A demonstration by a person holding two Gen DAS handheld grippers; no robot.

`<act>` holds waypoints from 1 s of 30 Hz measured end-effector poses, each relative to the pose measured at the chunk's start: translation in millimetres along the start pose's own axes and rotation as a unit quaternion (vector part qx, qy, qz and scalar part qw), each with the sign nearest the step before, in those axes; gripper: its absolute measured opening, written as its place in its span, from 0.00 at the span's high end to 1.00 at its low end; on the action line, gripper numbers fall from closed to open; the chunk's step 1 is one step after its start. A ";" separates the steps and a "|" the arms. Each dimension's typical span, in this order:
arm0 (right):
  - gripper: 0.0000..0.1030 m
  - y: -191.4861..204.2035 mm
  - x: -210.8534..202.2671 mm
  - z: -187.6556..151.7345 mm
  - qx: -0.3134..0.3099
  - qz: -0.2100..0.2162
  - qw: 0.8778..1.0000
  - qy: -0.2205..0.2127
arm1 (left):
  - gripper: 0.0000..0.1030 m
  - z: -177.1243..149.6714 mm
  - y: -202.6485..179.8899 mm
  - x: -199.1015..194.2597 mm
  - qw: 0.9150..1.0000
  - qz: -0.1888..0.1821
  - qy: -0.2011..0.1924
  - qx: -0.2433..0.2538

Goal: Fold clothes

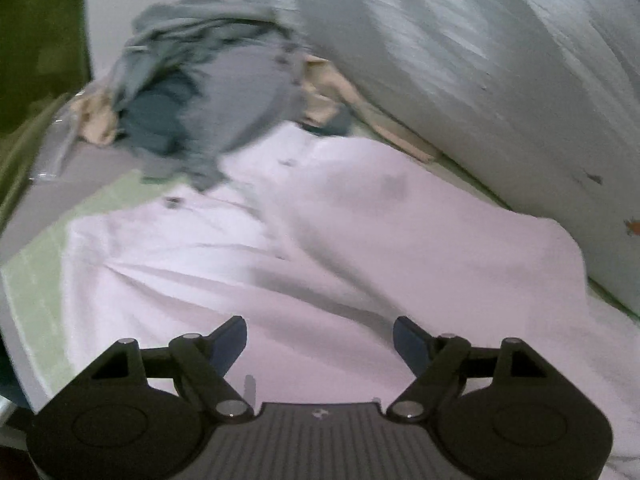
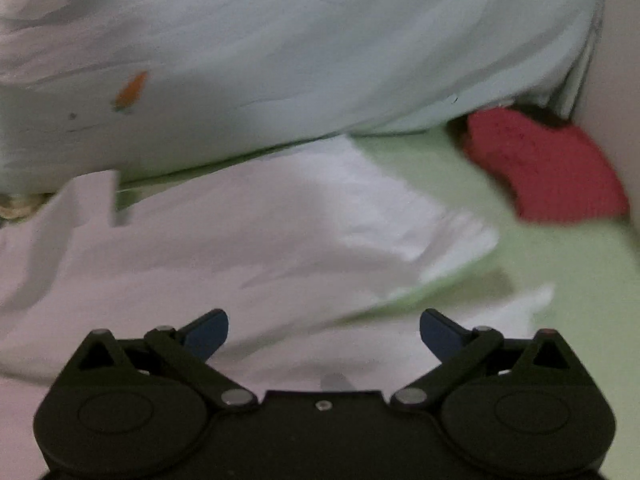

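I hold my left gripper [image 1: 320,334] and my right gripper [image 2: 324,330] low over a pale pink, wrinkled cotton shirt [image 1: 320,240], both with their blue-padded fingers spread wide and gripping nothing, which suits reaching for cloth, though I judge that only from how they hang. The shirt lies spread across a light green bedsheet [image 2: 540,264], with a crumpled heap of grey-blue clothes [image 1: 208,92] beyond its far end and a red knitted cloth [image 2: 548,164] off to its right. Blur hides the shirt's edges, sleeves and any folds.
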State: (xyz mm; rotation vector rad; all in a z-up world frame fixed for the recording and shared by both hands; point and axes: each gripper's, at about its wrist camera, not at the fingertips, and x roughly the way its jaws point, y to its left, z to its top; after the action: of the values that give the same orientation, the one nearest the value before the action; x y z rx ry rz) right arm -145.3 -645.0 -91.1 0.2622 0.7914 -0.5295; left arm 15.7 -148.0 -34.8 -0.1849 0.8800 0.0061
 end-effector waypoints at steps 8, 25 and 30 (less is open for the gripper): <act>0.14 -73.4 103.5 79.3 -0.032 0.002 0.999 -0.007 | 0.21 -5.3 -108.2 0.9 0.999 0.021 0.006 0.049; 0.84 -64.1 182.3 117.7 -0.157 0.082 0.984 -0.030 | 0.20 -27.5 -195.8 3.9 0.989 0.053 0.024 0.132; 0.88 -99.2 182.6 118.1 -0.112 -0.028 0.993 -0.040 | 0.20 -27.1 -185.6 -5.1 0.989 0.061 0.011 0.131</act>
State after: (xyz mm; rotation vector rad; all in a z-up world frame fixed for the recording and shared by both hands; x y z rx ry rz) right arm -21.5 -841.5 -147.4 0.0120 0.7735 -0.4959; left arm 6.7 -334.7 -18.3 0.1147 0.9049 0.0028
